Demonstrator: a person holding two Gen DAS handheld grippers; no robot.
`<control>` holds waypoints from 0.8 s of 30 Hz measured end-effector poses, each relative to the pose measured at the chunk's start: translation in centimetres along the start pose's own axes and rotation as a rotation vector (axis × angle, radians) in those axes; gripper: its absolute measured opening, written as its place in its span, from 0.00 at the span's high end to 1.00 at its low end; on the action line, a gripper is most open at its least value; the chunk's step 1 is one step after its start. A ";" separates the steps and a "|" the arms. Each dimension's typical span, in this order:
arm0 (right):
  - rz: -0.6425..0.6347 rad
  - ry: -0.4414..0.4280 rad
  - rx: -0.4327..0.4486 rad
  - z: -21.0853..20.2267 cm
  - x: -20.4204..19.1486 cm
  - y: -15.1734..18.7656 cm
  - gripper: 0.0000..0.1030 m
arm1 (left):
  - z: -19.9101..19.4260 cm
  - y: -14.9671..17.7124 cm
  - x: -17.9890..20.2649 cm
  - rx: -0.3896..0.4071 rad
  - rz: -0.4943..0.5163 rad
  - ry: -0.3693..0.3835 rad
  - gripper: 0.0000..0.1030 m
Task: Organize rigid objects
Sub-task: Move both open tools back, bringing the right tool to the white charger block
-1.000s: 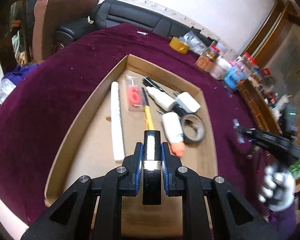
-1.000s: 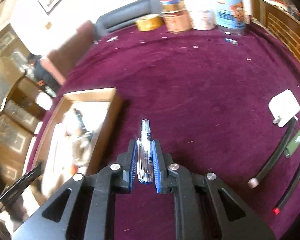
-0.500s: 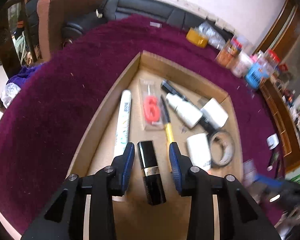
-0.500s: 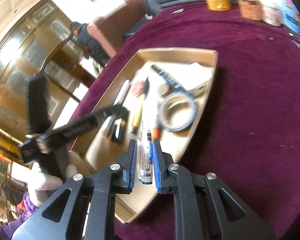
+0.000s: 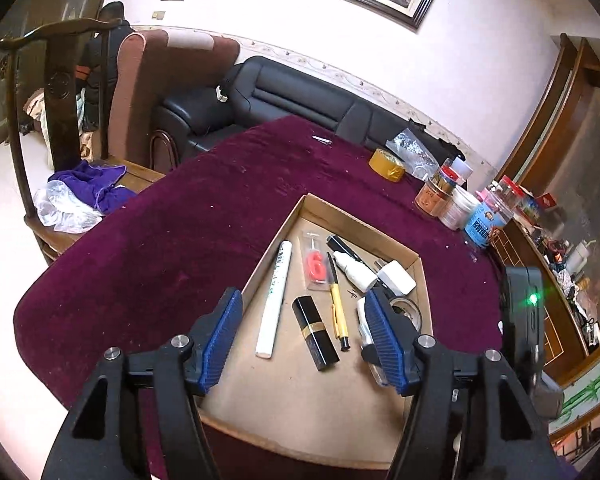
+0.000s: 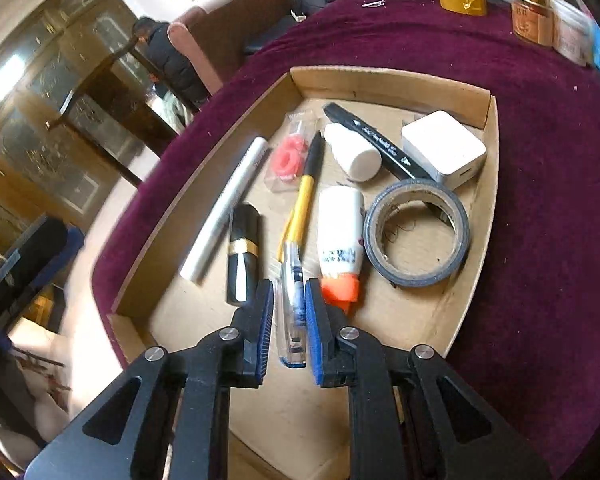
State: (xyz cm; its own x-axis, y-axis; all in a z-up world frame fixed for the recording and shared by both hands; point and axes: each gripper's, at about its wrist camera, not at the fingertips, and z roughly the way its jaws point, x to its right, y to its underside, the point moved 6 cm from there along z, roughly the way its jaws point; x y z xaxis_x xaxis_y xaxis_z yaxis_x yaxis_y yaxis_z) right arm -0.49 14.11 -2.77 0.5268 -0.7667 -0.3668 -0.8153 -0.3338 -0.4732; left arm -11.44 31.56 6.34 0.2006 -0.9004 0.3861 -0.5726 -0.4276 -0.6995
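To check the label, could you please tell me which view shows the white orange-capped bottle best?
The right wrist view: the white orange-capped bottle lies fully visible in the cardboard tray. In the left wrist view, a gripper finger mostly hides it.

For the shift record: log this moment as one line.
left tongs: opening, empty | lipstick: lying in cardboard tray | right tongs: shut on clear pen, over tray

A: What carries it all?
B: A table draped in maroon cloth (image 5: 172, 248). A shallow cardboard tray (image 5: 340, 210) lies on it, straight ahead of both grippers.
A: Anything else on the cloth?
B: Beyond the tray, a yellow tape roll (image 5: 387, 164); farther right, a cluster of jars (image 5: 458, 204) near the edge.
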 end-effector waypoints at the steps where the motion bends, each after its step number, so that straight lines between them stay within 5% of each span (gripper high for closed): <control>1: 0.002 -0.003 0.019 -0.7 0.0 -0.1 0.86 | -0.1 0.1 0.0 -0.001 -0.001 0.002 0.44; 6: 0.015 0.031 0.107 -3.8 1.5 -0.4 0.70 | 0.2 0.3 0.0 -0.016 -0.013 0.010 0.44; 10: 0.031 0.098 0.195 -7.6 4.0 -0.4 0.70 | -0.1 1.0 0.6 -0.024 -0.004 0.019 0.44; 15: 0.023 0.321 0.402 -15.4 8.9 0.1 0.67 | -1.1 1.2 3.1 -0.002 0.051 0.059 0.44; 16: 0.016 0.373 0.442 -16.9 9.7 0.4 0.60 | -1.3 1.3 3.7 0.003 0.063 0.075 0.44; 18: 0.017 0.494 0.535 -20.3 12.1 1.1 0.17 | -1.9 1.6 5.3 0.014 0.095 0.107 0.44; 20: 0.049 0.575 0.593 -22.7 15.2 1.8 0.11 | -2.3 2.0 7.1 0.017 0.133 0.146 0.37; 24: 0.276 0.612 0.467 -24.8 24.6 3.0 0.12 | -2.2 3.7 11.3 -0.021 0.197 0.226 0.36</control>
State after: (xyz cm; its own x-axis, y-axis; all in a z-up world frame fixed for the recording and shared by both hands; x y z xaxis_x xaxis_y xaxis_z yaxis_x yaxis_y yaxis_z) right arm 4.12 -19.39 6.67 -0.0130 -0.9967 -0.0804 -0.6413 0.0700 -0.7641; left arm -13.00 20.04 9.43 -0.0970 -0.9240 0.3699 -0.6000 -0.2423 -0.7625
